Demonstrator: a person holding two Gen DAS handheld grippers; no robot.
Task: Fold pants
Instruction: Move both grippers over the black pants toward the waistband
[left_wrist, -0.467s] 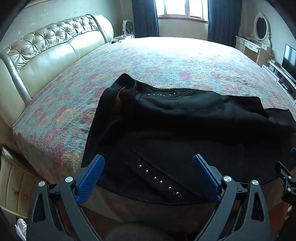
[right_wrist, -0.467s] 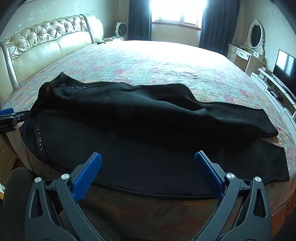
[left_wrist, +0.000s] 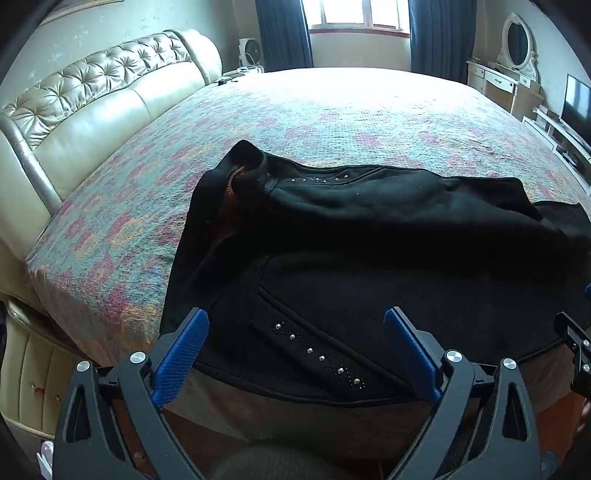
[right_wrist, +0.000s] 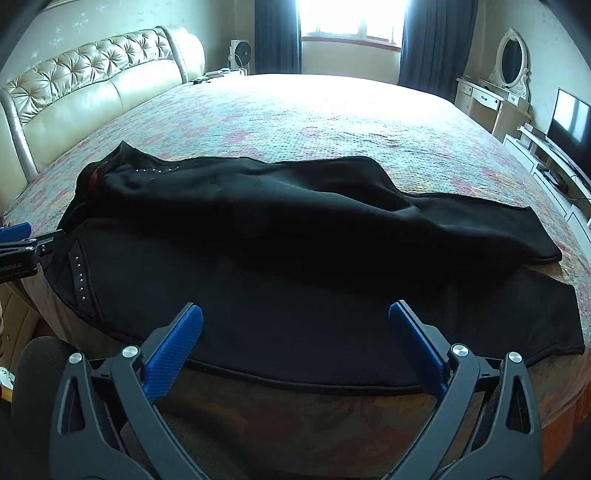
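a bedroom: a wide bed (right_wrist: 332, 122) under a faded floral cover fills both views, a tufted headboard (right_wrist: 92, 77) at the upper left of the frame, a bright window (right_wrist: 347, 22) at the top centre. the pants (right_wrist: 295, 236) lie black across the middle of the frame, near the bed's front edge, waist (left_wrist: 236, 184) to the left and leg ends (right_wrist: 546, 280) to the right, one leg draped loosely over the other. the left gripper (left_wrist: 295, 350) hangs with its jaws spread wide and nothing between them, over the studded pocket (left_wrist: 317, 354) low in its view; the right gripper (right_wrist: 295, 336) is likewise wide and empty, above the near hem line at the lower centre. the fold looks unstarted, so the step in hand is likely the first grasp. to do it well, each claw should probably bite the near edge cleanly, taking the full thickness of cloth, not just the top layer. the upper leg looks rumpled; smoothing it flat first would keep the crease straight. both ends should lift together, or the soft cloth will likely sag and twist.
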